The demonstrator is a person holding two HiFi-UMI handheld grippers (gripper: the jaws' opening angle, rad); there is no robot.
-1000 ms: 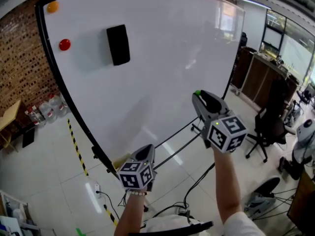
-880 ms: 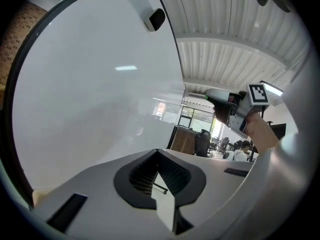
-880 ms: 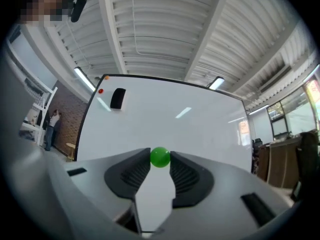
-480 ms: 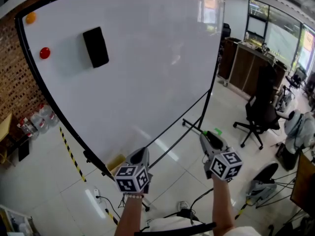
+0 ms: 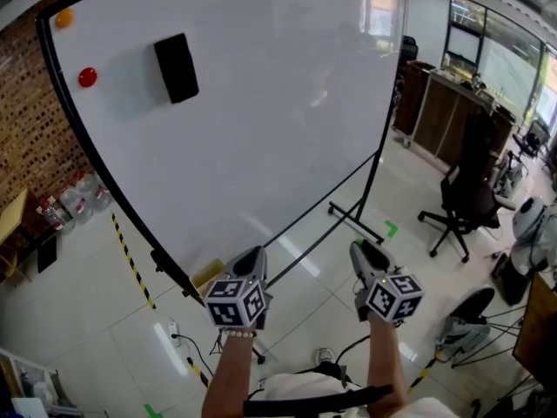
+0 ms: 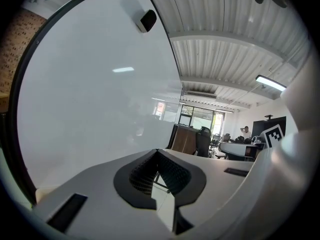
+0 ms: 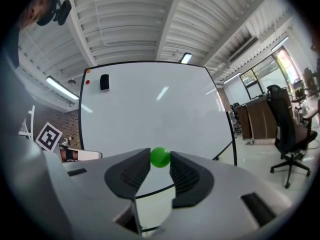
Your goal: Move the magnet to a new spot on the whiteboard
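Whiteboard [image 5: 261, 103] fills the head view from 9 to 2 o'clock, on a wheeled stand, mostly bare.

My left tongs [image 5: 254, 254] sit at 6 o'clock and my right tongs [image 5: 358, 247] at 5 o'clock. Left tongs: jaw tips closed together, nothing between them. Right tongs: jaws partly closed, pads pressing either side of the green magnet [image 7: 160, 157], which sits right at the tips.

Black eraser [image 5: 176, 56] is stuck at 10 o'clock on the board. The red magnet [image 5: 87, 77] is just left of it, and the orange magnet [image 5: 64, 18] is in the corner at 11 o'clock.

The green magnet is off the board, carried in my right tongs, with the whole board visible beyond it at 12 o'clock in the right gripper view. It looks well apart from the surface.

Handling guess: small, round, hard, glossy and light. It is smooth enough to roll or squirt out of a tip pinch, so take it across its widest part and keep it square between the ribbed pads. It will probably snap onto the steel when close, and pulling it off would need a tilt, not a straight tug. It does not look fragile.

Pose: both forearms reach forward from 6 o'clock, side by side and apart, marker cubes facing me. Both tongs are held low, about level, noses aimed at the board's lower edge, below the clear area where the magnet could go.
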